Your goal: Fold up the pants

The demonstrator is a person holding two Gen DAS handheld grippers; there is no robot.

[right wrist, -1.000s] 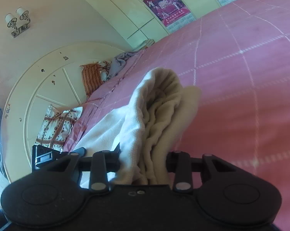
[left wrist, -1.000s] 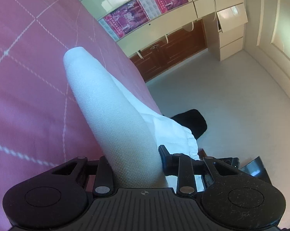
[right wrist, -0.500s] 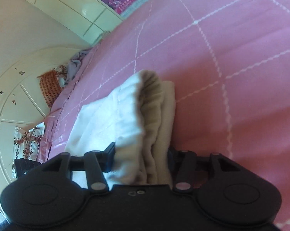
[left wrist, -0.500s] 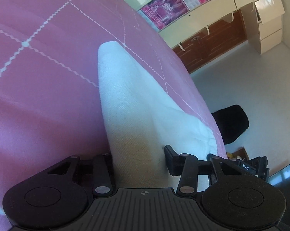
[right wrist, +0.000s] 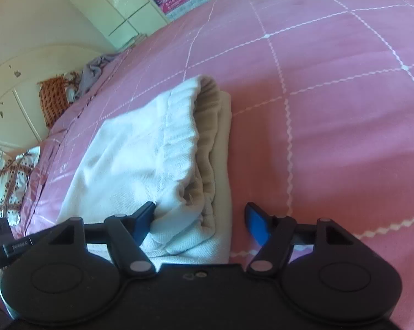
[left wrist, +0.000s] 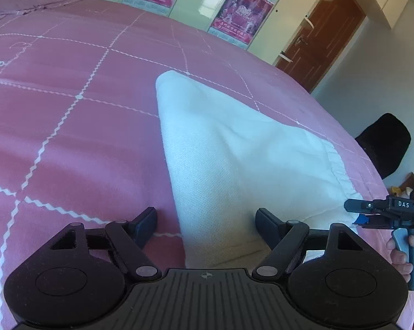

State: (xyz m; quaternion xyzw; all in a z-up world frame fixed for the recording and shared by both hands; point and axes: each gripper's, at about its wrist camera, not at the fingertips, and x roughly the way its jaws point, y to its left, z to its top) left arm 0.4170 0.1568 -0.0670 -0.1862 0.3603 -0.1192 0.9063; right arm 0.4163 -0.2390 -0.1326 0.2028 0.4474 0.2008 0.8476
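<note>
The white pants [left wrist: 234,151] lie folded flat on the pink bedspread [left wrist: 69,123]. My left gripper [left wrist: 205,221] is open, its jaws wide apart on either side of the near folded edge, holding nothing. In the right wrist view the pants [right wrist: 140,151] show their gathered waistband [right wrist: 204,137] stacked in layers. My right gripper [right wrist: 200,220] is open around the near waistband corner, with the cloth lying loose between the fingers. The right gripper also shows at the right edge of the left wrist view [left wrist: 385,209].
The bed's right edge drops to the floor, where a black object [left wrist: 383,143] lies. A brown door [left wrist: 322,30] and cupboards stand beyond. A round headboard [right wrist: 19,82], patterned pillows [right wrist: 55,96] and a grey garment [right wrist: 96,68] lie at the bed's head.
Both grippers lowered the pants onto the bed and opened, letting go of the cloth. The fold that stood up between the jaws now lies flat.
</note>
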